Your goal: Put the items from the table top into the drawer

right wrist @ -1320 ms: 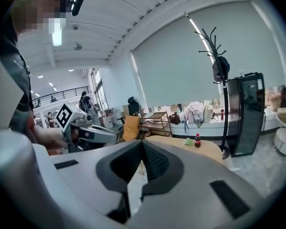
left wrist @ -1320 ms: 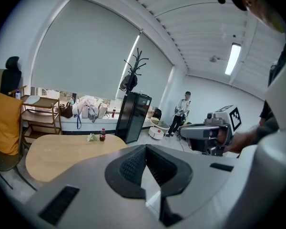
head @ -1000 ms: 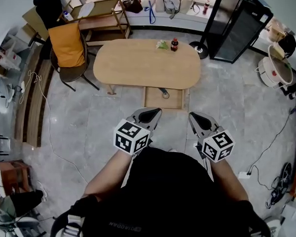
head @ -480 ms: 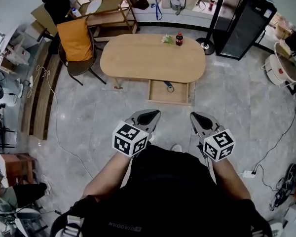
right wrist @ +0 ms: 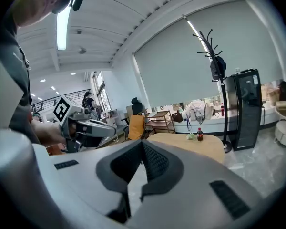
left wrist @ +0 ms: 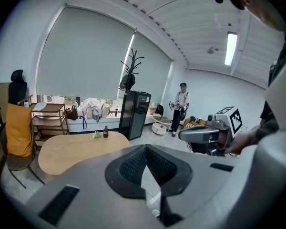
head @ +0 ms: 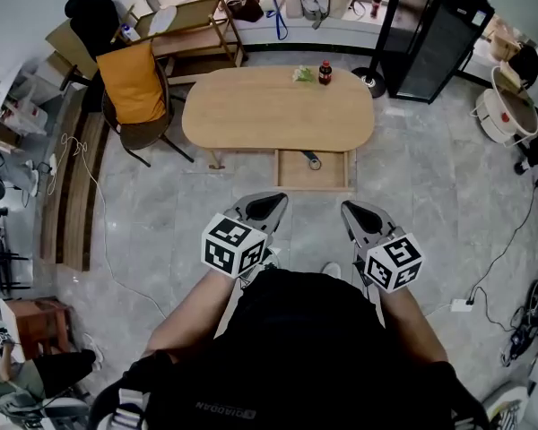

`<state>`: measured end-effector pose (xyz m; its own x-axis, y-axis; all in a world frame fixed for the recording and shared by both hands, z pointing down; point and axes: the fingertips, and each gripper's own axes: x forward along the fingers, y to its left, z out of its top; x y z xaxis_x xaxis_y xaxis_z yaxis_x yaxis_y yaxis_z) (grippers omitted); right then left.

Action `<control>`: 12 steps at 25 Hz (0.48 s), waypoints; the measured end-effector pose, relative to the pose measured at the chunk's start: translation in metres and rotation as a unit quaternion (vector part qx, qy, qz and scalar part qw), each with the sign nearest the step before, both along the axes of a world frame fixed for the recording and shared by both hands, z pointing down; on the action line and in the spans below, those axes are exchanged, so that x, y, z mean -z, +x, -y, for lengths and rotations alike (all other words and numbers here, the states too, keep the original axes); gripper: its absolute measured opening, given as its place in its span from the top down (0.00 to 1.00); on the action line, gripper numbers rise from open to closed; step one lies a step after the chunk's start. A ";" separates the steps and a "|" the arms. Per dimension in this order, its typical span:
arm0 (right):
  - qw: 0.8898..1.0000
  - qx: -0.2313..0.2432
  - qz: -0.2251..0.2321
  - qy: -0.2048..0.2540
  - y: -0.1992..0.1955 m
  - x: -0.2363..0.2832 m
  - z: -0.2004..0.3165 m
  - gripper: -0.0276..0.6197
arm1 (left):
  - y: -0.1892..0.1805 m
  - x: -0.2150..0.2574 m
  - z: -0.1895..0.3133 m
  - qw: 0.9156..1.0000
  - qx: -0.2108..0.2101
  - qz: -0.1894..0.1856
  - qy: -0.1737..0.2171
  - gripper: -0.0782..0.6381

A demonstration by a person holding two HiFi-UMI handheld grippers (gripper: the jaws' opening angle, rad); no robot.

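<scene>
A dark soda bottle (head: 325, 72) and a small green and white packet (head: 302, 73) stand at the far edge of the oval wooden table (head: 278, 110). Under the table's near edge the drawer (head: 287, 173) is pulled open, with a small dark object (head: 312, 160) inside. My left gripper (head: 267, 206) and right gripper (head: 359, 213) hang close to the person's body, well short of the table, both shut and empty. The bottle (left wrist: 105, 132) and packet (left wrist: 96, 135) show beyond the left jaws; the bottle (right wrist: 199, 135) also shows in the right gripper view.
A chair with an orange cover (head: 134, 88) stands left of the table, a wooden shelf unit (head: 193, 30) behind it. A black cabinet (head: 435, 34) and a coat stand base (head: 369, 83) are at the back right. A person (left wrist: 181, 109) stands far off.
The head view has shifted slightly, with the table and drawer a little higher and to the right. Both grippers stay shut and empty near the body.
</scene>
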<state>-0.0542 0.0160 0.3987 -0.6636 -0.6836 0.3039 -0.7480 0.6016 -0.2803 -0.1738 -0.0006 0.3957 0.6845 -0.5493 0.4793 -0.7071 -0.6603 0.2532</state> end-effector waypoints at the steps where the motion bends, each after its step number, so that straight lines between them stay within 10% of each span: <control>1: 1.000 0.001 0.002 0.002 -0.005 0.002 -0.001 0.95 | -0.002 0.001 0.001 1.000 -0.003 -0.002 0.002 0.89; 12: 1.000 -0.003 -0.010 -0.004 -0.022 0.000 -0.005 0.95 | -0.015 -0.002 0.000 1.000 -0.004 -0.016 0.004 0.89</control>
<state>-0.0758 0.0214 0.3991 -0.6541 -0.6847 0.3214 -0.7564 0.5958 -0.2701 -0.1893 -0.0002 0.3973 0.7038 -0.5470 0.4533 -0.6934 -0.6678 0.2707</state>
